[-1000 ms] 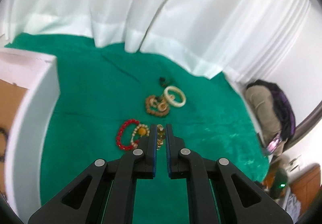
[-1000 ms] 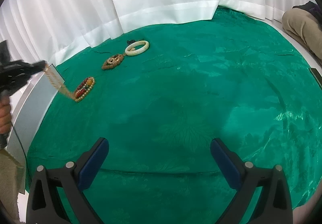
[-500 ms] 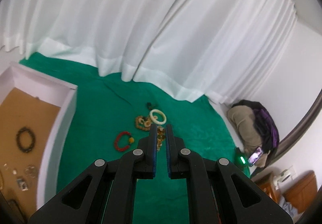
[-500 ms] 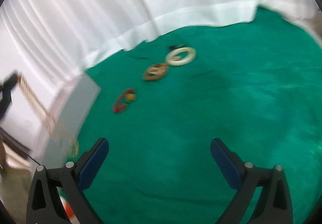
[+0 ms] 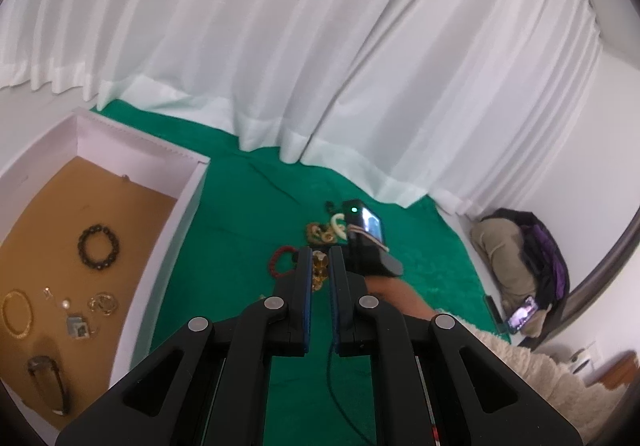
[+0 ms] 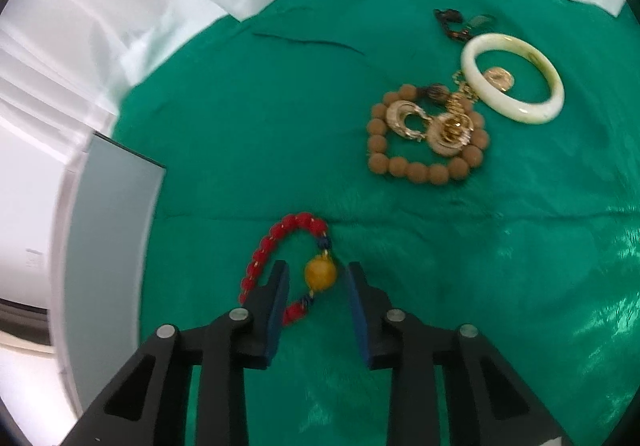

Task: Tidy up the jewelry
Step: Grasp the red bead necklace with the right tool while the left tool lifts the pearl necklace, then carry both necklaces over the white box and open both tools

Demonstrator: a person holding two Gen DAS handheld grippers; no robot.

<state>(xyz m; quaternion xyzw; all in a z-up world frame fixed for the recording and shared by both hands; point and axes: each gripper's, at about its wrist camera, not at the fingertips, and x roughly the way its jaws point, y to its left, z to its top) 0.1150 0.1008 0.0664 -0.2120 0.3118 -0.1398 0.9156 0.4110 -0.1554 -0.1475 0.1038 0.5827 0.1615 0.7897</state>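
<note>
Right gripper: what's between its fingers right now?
In the right wrist view, the red bead bracelet's amber bead lies between the right gripper's fingers, which have just been closing. Gaps show on both sides; no contact yet.

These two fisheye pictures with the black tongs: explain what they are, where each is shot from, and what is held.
No robot here: a person holds a two-finger gripper in each hand, with a camera on each looking along its fingers. The left view shows the left gripper shut on a gold beaded chain, above the green cloth beside a white box that holds jewelry. The right view shows the right gripper, whose jaws have just been closing, straddling the amber bead of a red bracelet, not visibly pinching. Beyond lie a brown bead bracelet and a white bangle.
</note>
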